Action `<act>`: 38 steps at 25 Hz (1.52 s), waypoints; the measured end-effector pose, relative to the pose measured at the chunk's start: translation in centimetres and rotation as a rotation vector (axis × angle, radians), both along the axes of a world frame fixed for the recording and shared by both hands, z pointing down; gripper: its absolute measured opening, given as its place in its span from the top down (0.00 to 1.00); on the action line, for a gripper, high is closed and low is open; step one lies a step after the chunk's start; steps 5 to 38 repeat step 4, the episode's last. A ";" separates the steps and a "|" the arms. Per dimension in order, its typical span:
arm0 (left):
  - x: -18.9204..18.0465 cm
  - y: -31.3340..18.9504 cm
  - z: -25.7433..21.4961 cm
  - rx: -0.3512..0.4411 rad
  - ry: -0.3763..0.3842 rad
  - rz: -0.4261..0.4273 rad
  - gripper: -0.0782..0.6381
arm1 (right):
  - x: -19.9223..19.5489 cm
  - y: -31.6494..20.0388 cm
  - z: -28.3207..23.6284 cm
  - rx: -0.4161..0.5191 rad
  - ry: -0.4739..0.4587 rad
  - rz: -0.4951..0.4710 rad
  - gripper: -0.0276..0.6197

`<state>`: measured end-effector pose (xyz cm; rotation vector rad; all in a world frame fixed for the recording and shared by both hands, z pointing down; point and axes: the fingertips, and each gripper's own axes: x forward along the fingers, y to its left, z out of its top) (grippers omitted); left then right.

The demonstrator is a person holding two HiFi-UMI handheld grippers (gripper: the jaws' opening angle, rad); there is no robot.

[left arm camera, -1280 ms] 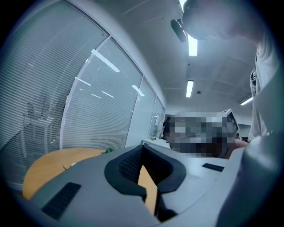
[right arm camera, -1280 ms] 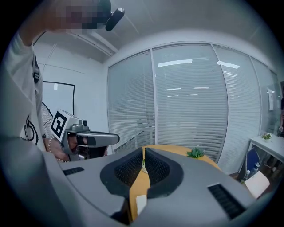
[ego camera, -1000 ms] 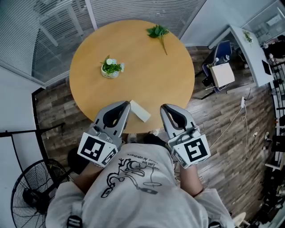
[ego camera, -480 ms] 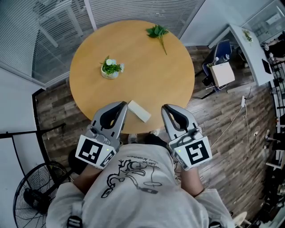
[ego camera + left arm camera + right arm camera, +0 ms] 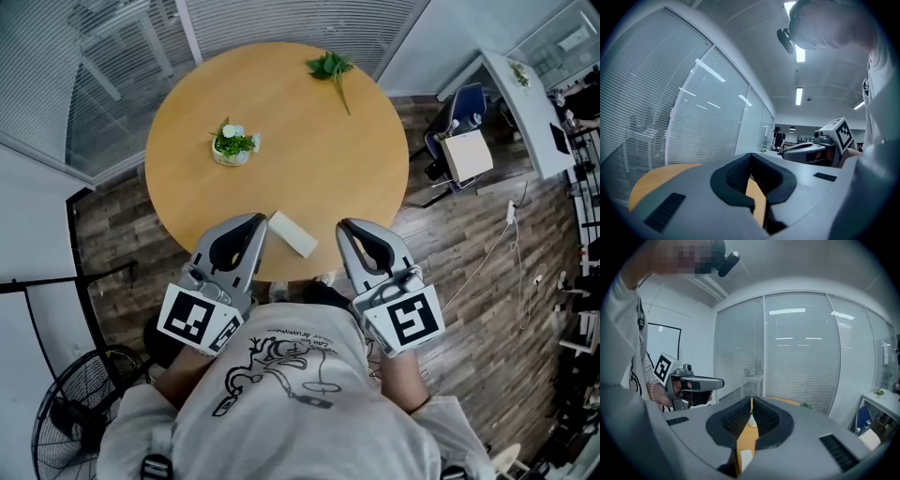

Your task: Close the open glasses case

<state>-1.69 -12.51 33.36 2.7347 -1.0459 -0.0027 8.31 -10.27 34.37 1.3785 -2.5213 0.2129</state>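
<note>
The glasses case (image 5: 292,233) is a small pale box. It lies flat near the edge of the round wooden worktop (image 5: 309,141) closest to the person, turned a bit slantwise. From above I cannot tell which part is the lid or how far it is open. It looks light and hard, with a smooth skin, so I think it would slide away if pushed from one side only. A good plan may be to press one long side to keep it from moving and tip the lid over from the other side. The lid will probably snap down with only a gentle push, so no hard squeeze is needed. The left claw (image 5: 251,225) sits just beside the case on its left and is not touching it. Its two jaws are closed together with nothing in them. The right claw (image 5: 352,230) is a little farther off on the other side. Its jaws are almost together, with only a thin slit between them, and it holds nothing too. Farther back on the worktop stands a little plant pot (image 5: 232,143). A green sprig (image 5: 330,67) lies near the far edge, well apart from the case.
</note>
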 end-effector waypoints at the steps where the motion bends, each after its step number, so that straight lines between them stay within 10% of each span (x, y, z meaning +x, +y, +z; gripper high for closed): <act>1: -0.1 -0.1 0.1 0.000 0.000 0.000 0.86 | -0.1 -0.2 -0.1 0.008 -0.005 0.001 0.92; 38: -0.5 -0.5 0.4 -0.004 0.000 0.000 0.86 | -0.6 -0.9 -0.7 0.049 -0.036 0.009 0.92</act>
